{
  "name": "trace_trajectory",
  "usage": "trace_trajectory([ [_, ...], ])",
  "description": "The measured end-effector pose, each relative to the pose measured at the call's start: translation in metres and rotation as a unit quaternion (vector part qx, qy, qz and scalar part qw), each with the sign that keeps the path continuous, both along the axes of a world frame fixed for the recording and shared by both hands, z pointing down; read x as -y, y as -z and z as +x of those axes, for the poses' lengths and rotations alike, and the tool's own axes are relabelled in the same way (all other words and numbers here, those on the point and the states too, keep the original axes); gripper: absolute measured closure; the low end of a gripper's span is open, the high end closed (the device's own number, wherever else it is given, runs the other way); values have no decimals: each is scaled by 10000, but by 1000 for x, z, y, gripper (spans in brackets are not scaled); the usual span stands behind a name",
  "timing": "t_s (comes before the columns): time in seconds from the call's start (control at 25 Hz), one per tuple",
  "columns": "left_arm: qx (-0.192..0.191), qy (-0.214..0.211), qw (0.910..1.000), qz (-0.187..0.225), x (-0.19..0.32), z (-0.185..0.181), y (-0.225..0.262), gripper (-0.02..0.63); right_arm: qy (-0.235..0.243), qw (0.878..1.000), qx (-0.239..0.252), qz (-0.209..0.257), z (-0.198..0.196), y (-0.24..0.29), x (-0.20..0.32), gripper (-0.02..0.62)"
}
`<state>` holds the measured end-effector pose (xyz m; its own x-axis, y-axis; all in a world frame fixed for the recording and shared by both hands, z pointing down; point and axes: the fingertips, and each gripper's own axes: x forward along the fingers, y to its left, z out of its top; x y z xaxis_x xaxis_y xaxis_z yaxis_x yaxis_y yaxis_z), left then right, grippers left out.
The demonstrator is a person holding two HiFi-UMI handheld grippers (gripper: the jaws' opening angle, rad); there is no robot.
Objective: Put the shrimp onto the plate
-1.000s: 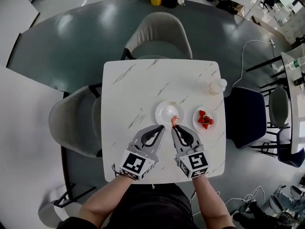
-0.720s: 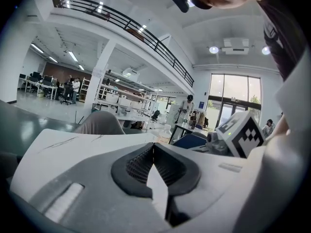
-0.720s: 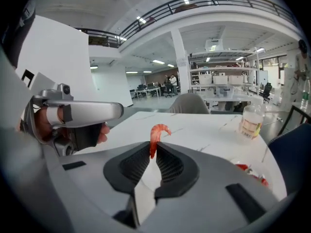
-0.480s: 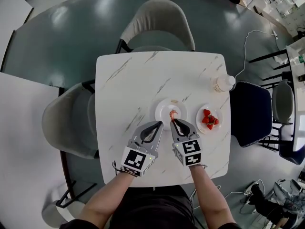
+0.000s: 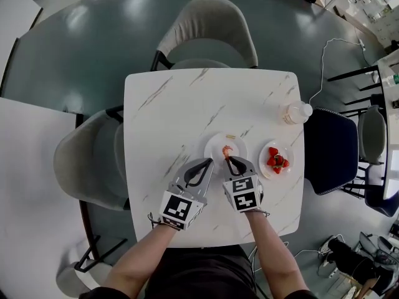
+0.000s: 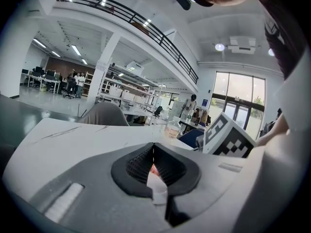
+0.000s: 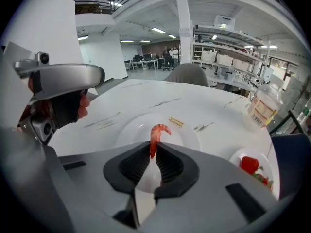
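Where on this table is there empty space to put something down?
The far half of the table, between the plate and the far chair, is bare, as is the left edge. Crowded: near right, around the left hand-held gripper, right hand-held gripper, strawberry plate, bottle.

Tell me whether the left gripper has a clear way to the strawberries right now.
Probably not directly. The right gripper, shut on the shrimp over the plate, lies between the left gripper and the strawberries; the left would have to cross it.

White marble table (image 5: 181,104) carries plate (image 5: 214,146), strawberry plate (image 5: 267,169) just right of it, bottle (image 5: 296,112) farther right of it.
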<state>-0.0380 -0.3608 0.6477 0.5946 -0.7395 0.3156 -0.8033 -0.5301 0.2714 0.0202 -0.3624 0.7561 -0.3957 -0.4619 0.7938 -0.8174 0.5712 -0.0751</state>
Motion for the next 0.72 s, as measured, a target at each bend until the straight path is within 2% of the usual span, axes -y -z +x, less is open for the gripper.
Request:
trace_trajectory([
  [0.36,-18,-8,10000,-50,1,-1,-3,597,308,9975,-570,-273,-2,-13,0,549],
  [0.56,-19,10,10000,-59,-4,-3,-1,597,363,9970,-569,-378,-3,-11,-2,531],
  [0.72,-9,0,10000,-6,-8,-2,7,597,244,9984,-478,-165,-1,7,0,531],
])
